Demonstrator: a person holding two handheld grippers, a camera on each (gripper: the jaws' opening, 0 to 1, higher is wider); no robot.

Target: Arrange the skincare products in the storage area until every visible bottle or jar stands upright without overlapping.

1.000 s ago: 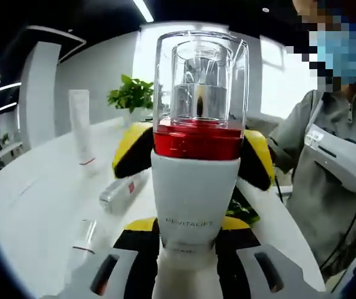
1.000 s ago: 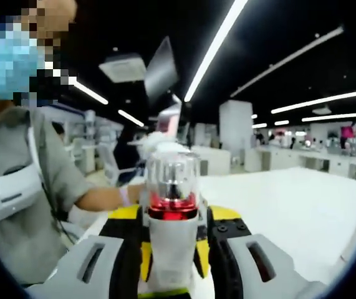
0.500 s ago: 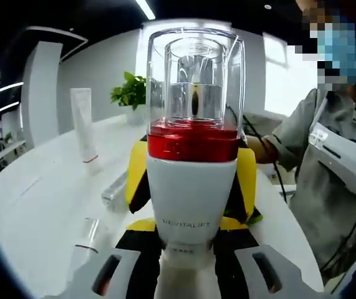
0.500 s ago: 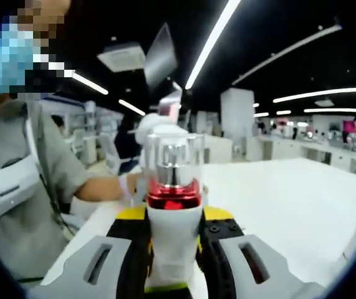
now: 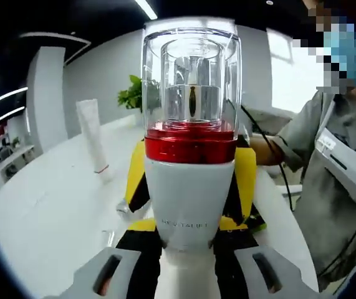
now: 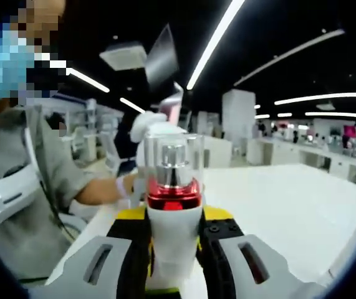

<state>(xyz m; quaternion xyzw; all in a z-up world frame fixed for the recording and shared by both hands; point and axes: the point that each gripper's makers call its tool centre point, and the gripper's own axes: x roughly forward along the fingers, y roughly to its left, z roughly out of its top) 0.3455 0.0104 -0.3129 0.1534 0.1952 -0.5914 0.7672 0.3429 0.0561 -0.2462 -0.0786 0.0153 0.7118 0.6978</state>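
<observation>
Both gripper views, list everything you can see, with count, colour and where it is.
Revitalift pump bottle: one, white body, red collar, clear cap, upright, clamped by both grippers.
Tube: one, white, standing on the table behind the bottle, left gripper view.
Small bottle: one, clear, lying on the table beside the grippers.
Potted plant: one, green, far table edge.
Table: one, white.
Person: one, grey jacket, beside the table.
Left gripper: grey and yellow, shut on the bottle.
Right gripper: grey and yellow, shut on it.
</observation>
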